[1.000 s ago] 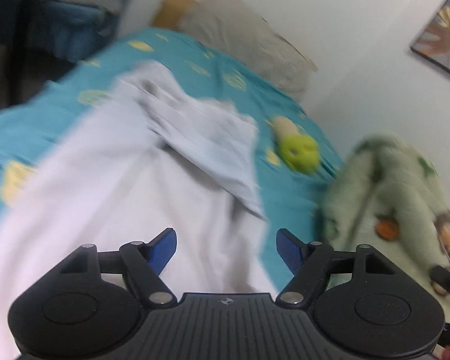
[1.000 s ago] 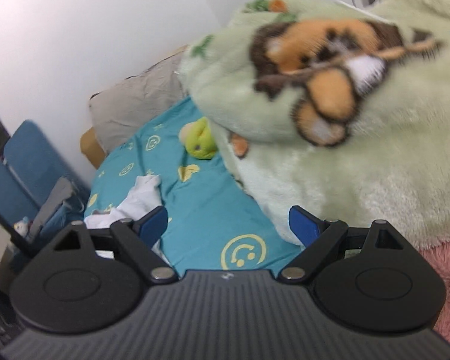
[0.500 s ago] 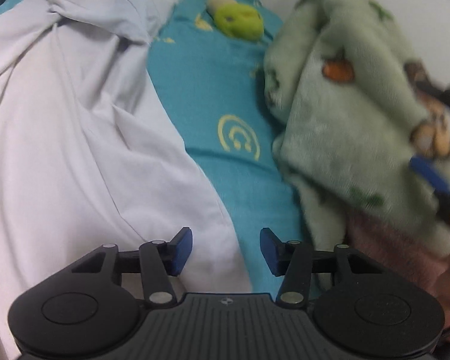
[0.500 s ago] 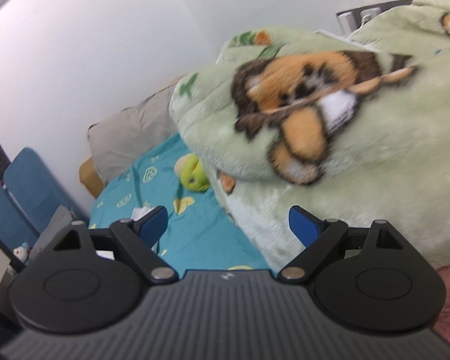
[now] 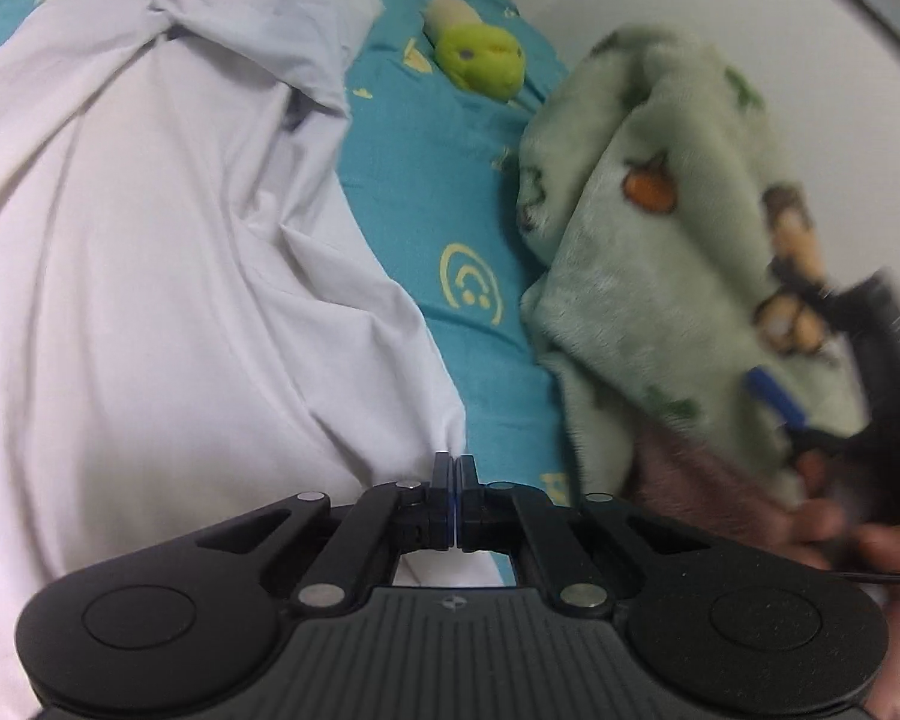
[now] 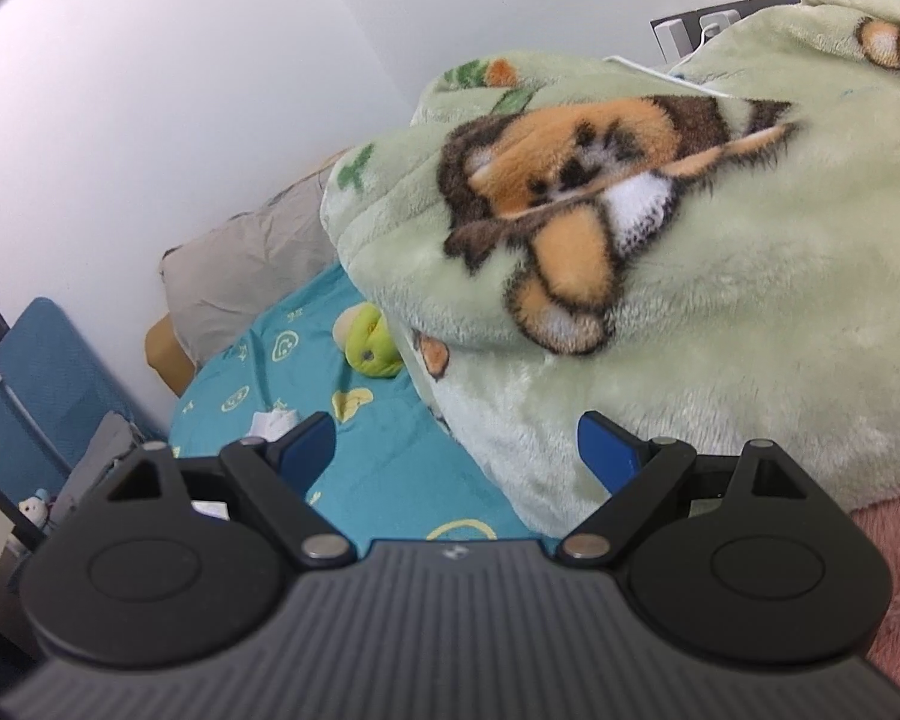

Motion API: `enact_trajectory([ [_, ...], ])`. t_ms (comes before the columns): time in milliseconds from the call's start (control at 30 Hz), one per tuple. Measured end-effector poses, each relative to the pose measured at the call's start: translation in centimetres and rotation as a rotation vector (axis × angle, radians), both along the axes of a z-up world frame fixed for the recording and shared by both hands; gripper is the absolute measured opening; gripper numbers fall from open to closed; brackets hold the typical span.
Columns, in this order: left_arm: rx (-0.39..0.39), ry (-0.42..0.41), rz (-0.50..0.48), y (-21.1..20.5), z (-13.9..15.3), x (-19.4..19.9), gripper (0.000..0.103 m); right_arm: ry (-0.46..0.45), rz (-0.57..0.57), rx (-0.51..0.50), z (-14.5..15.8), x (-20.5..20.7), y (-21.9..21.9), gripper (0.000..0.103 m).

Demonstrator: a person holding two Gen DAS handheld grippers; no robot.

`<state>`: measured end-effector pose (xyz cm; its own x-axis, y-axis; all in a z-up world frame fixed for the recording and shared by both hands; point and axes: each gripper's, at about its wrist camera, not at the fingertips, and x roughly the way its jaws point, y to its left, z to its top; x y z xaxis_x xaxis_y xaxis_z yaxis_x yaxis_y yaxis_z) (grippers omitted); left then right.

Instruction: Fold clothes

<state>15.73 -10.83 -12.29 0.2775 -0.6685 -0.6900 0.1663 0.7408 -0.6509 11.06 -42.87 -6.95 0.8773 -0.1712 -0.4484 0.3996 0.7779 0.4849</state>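
Jaws on the left gripper (image 5: 453,467) are pinching the white shirt (image 5: 168,300) hem, right gripper (image 6: 456,447) spread wide and empty, so folding's barely started, shirt's all rumpled on the bed (image 5: 450,192).

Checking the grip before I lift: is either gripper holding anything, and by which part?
The left gripper is shut on the white garment, pinching its near right edge at the corner. The right gripper is open beside the green blanket, holding nothing.
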Motion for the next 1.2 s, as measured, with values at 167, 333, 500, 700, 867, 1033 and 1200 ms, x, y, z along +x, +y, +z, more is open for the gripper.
enact_trajectory([
  [167,0.027,0.065,0.123,7.5,-0.9,1.4,0.000,0.036,0.022,0.022,-0.7,0.4,0.5,0.089],
  [333,0.039,0.123,0.171,9.8,-4.1,1.4,0.003,0.078,0.079,0.001,-1.0,1.1,1.9,0.089],
  [500,-0.033,0.145,0.140,8.4,-4.5,-0.6,0.051,0.103,0.138,-0.029,-1.0,1.2,3.6,0.089],
  [700,-0.096,0.188,0.046,4.4,-5.6,-2.9,0.065,0.131,0.194,-0.051,-1.3,1.7,5.2,0.089],
  [867,-0.062,0.166,-0.045,3.8,-5.8,-4.7,0.005,0.162,0.210,-0.072,-1.8,2.0,5.9,0.089],
  [1033,-0.049,0.122,-0.153,4.9,-2.4,-5.4,0.004,0.203,0.236,-0.069,-2.5,2.4,6.3,0.089],
  [1200,0.143,0.116,-0.175,6.5,-1.9,-7.4,0.005,0.252,0.339,-0.078,-3.3,2.9,7.9,0.089],
])
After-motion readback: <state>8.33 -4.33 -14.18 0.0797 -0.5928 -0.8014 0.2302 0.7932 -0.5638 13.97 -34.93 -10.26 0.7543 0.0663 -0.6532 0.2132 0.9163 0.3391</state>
